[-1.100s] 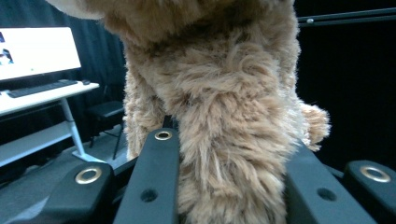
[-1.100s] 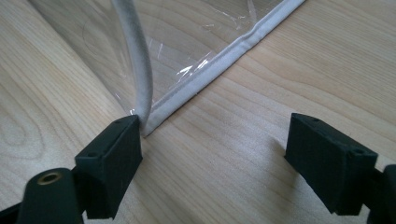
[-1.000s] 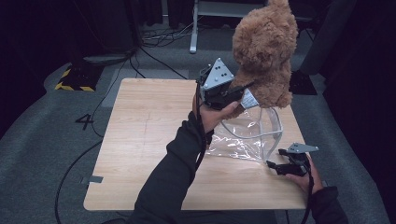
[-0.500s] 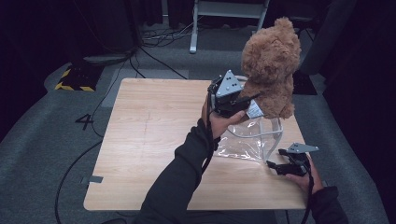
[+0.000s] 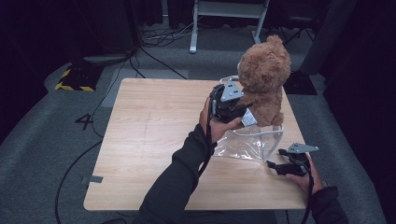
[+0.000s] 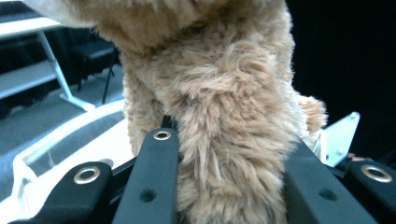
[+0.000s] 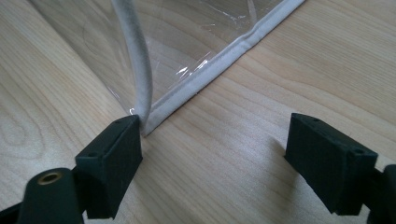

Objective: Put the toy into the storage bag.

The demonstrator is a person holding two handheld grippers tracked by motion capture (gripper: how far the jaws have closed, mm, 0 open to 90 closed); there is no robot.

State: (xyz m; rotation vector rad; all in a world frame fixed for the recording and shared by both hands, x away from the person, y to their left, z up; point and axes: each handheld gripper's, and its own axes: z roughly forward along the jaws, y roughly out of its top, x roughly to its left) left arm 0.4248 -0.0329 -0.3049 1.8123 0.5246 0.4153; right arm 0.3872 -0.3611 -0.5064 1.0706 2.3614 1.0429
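Note:
A brown teddy bear (image 5: 264, 77) hangs upright over the right half of the wooden table (image 5: 154, 140). My left gripper (image 5: 243, 108) is shut on its lower body, and in the left gripper view the fur (image 6: 224, 93) bulges between both black jaws. Under the bear lies a clear plastic bag (image 5: 250, 142) with white piping, its mouth held up around the bear's legs. My right gripper (image 5: 275, 166) rests open on the table at the bag's near right corner. In the right gripper view (image 7: 219, 163) its left jaw touches the bag's piped corner (image 7: 144, 112); nothing sits between the jaws.
A white desk frame (image 5: 229, 14) and cables stand on the floor behind the table. A yellow-and-black striped block (image 5: 72, 79) lies at far left, and a "4" mark (image 5: 85, 122) is on the floor. Bare wood covers the table's left half.
My left gripper has brought the bear down and slightly right, so its legs now sit at the bag's raised mouth. The right gripper has stayed put.

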